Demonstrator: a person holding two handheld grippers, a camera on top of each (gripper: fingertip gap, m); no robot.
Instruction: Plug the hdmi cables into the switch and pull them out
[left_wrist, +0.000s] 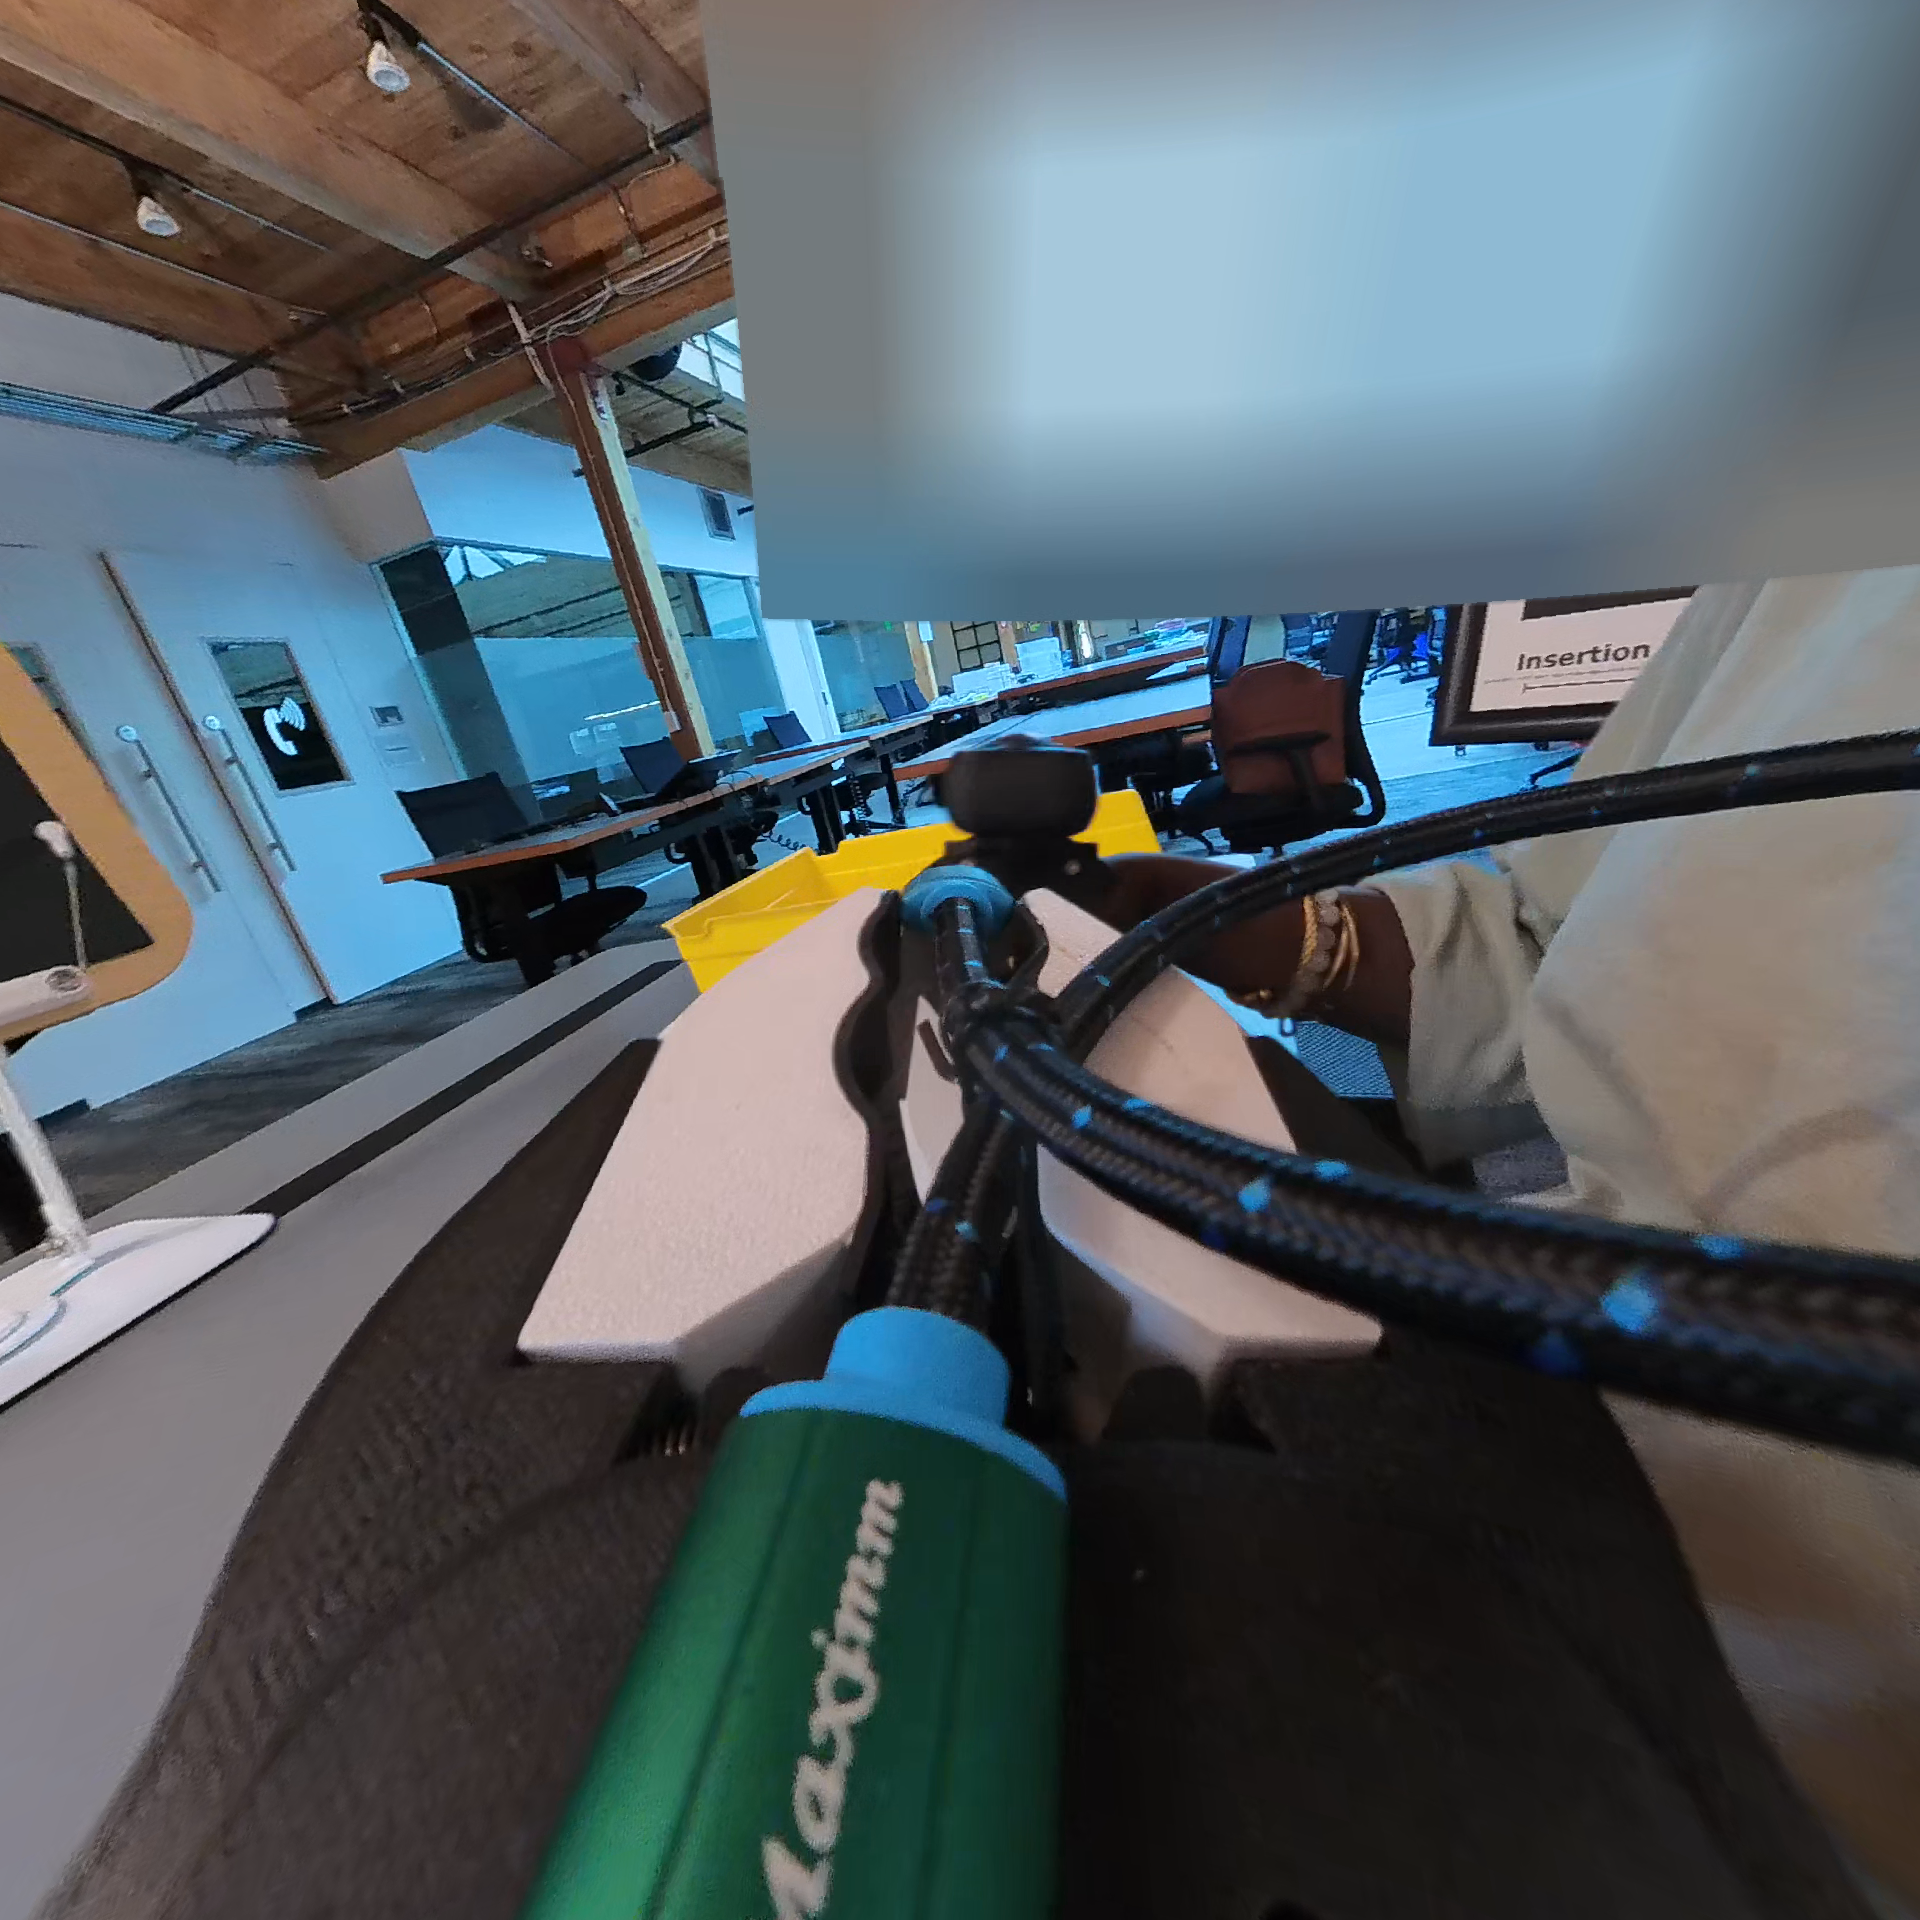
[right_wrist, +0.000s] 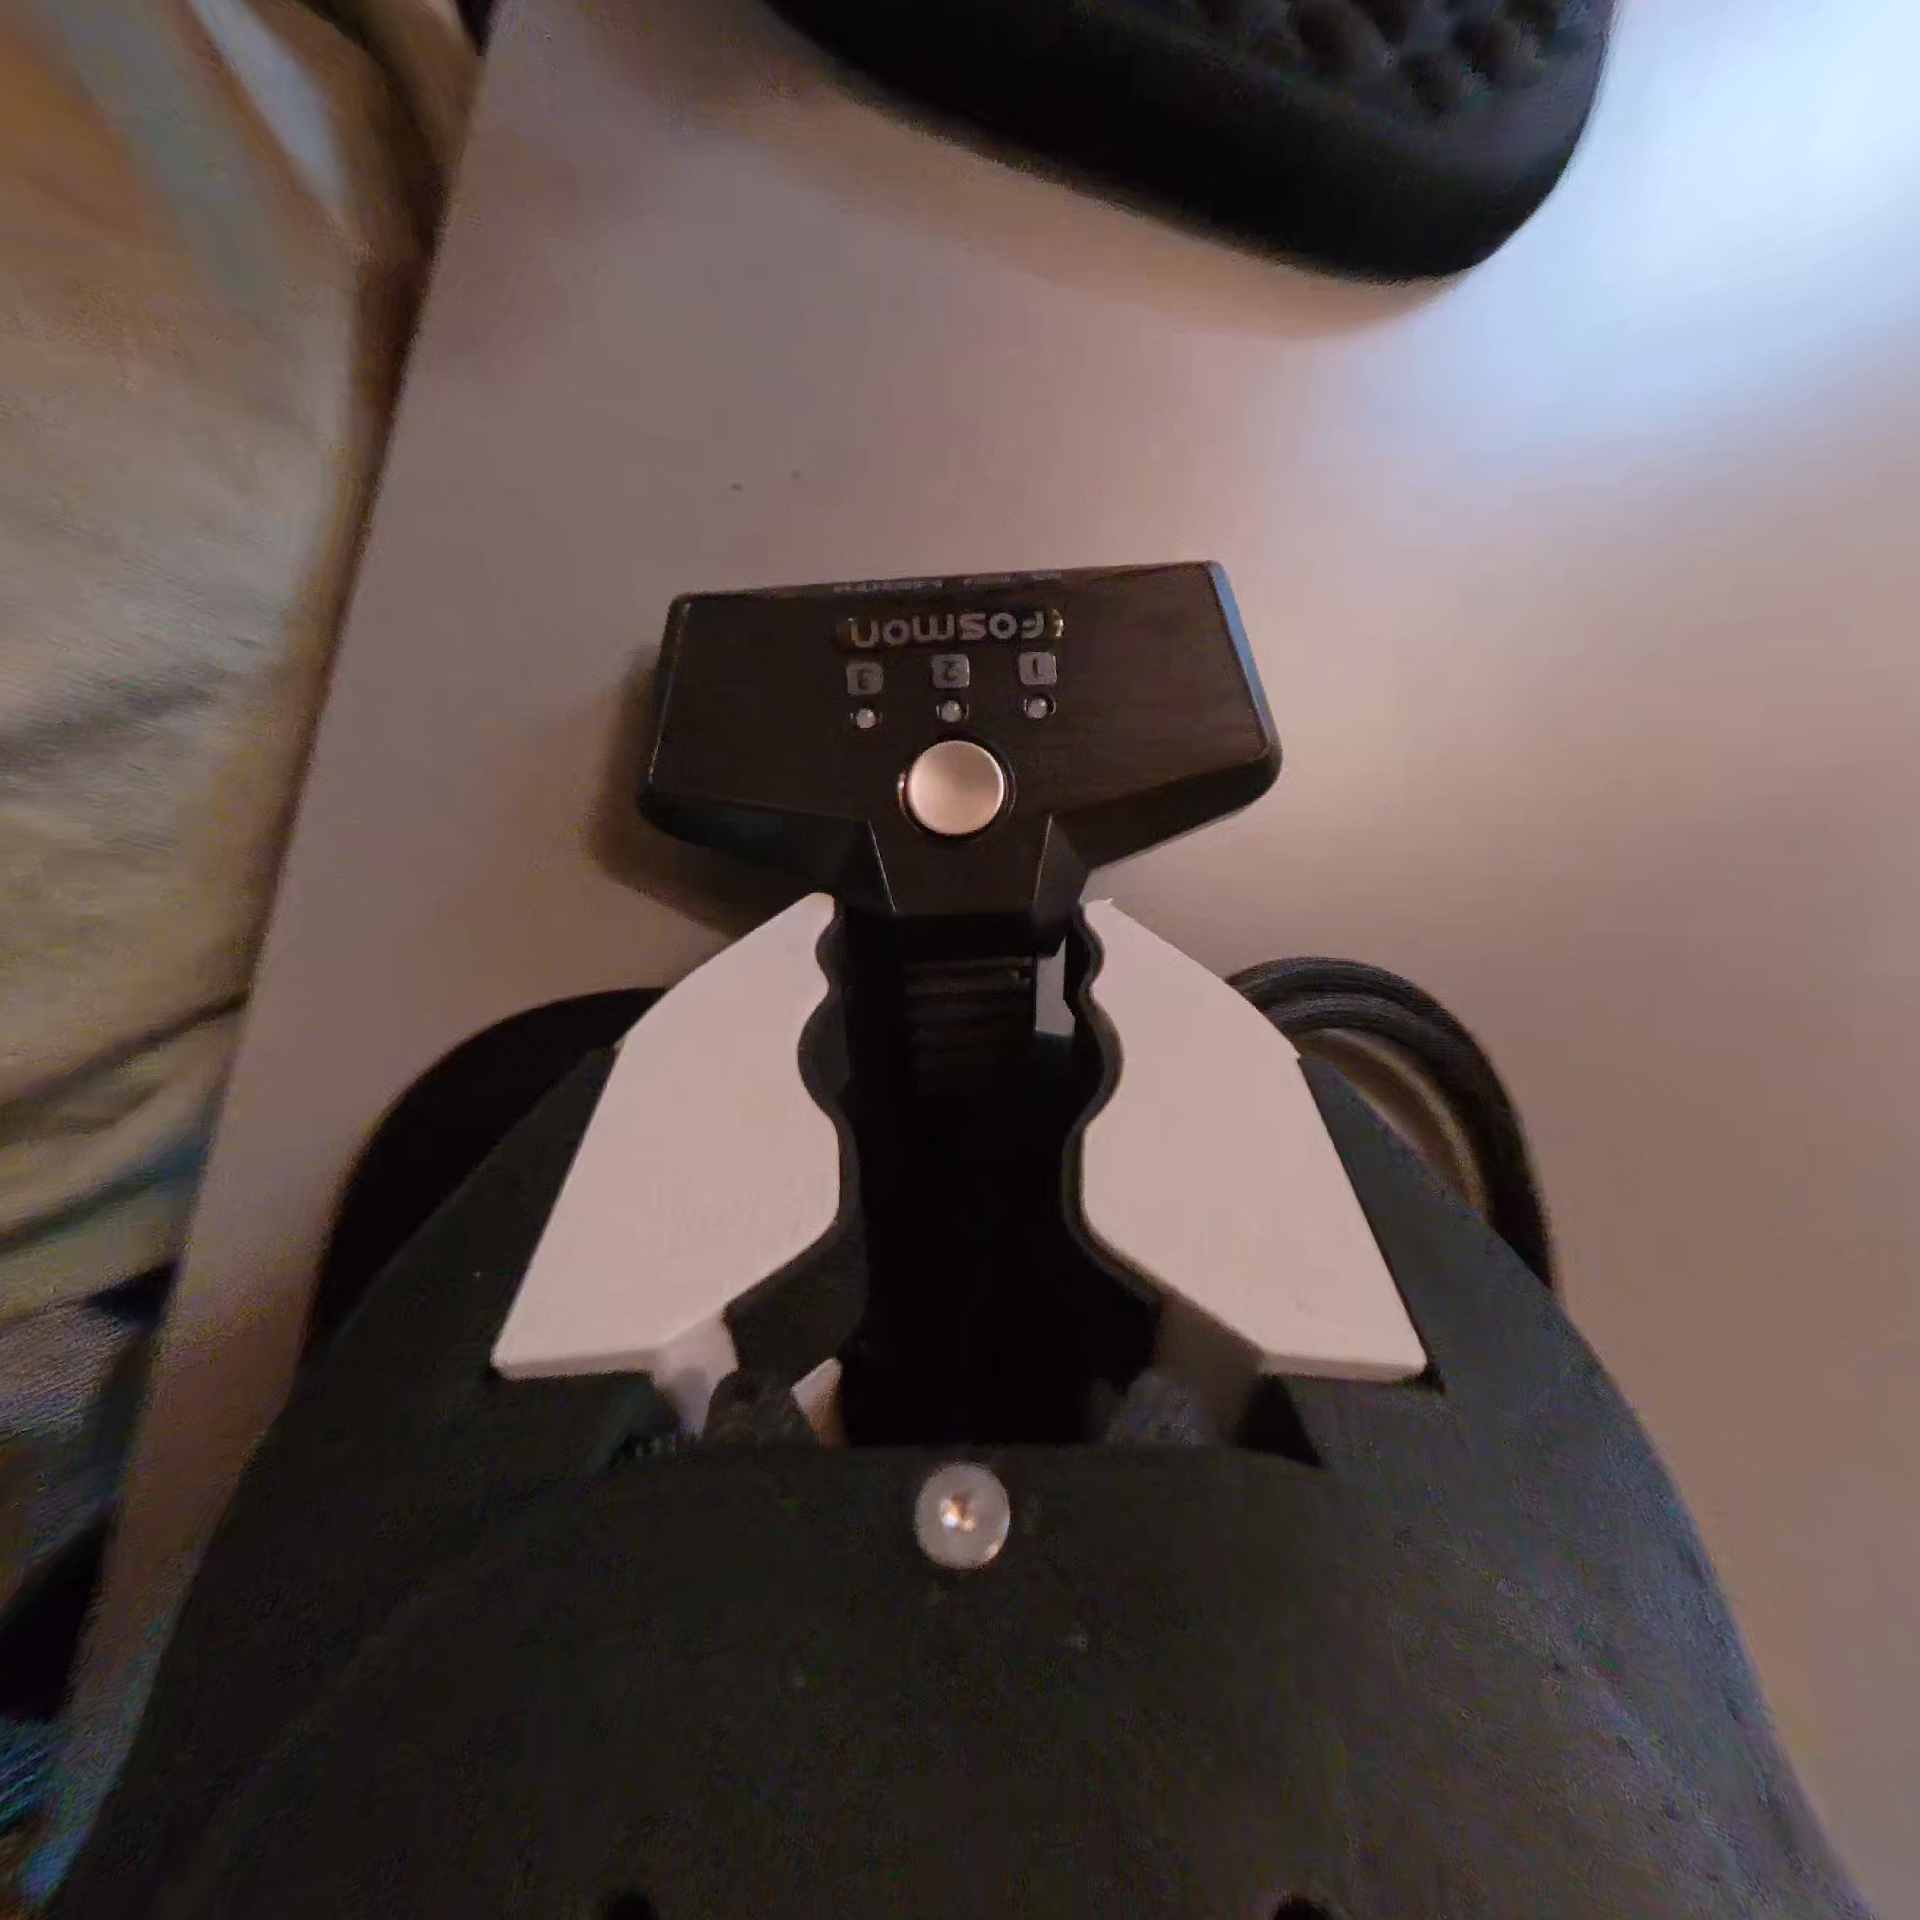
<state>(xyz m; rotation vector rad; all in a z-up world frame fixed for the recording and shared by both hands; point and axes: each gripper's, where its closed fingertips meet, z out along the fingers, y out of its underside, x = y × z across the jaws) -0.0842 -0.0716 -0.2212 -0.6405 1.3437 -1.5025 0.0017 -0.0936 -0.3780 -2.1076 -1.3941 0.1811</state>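
Lying on the pale table (right_wrist: 1351, 520), the black switch (right_wrist: 956, 707) shows a round silver button and three small lamps; the right gripper (right_wrist: 961, 935) clamps its narrow ribbed neck. The left gripper (left_wrist: 961, 935) pinches a black braided, blue-flecked hdmi cable (left_wrist: 1351, 1205) whose green plug (left_wrist: 831, 1662) lies against its body.

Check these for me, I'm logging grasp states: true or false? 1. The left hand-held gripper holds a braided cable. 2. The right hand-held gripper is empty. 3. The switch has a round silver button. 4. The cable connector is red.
1. True: the left hand-held gripper pinches the braided cable.
2. False: the right hand-held gripper clamps the switch by its neck.
3. True: button.
4. False: the connector is green.
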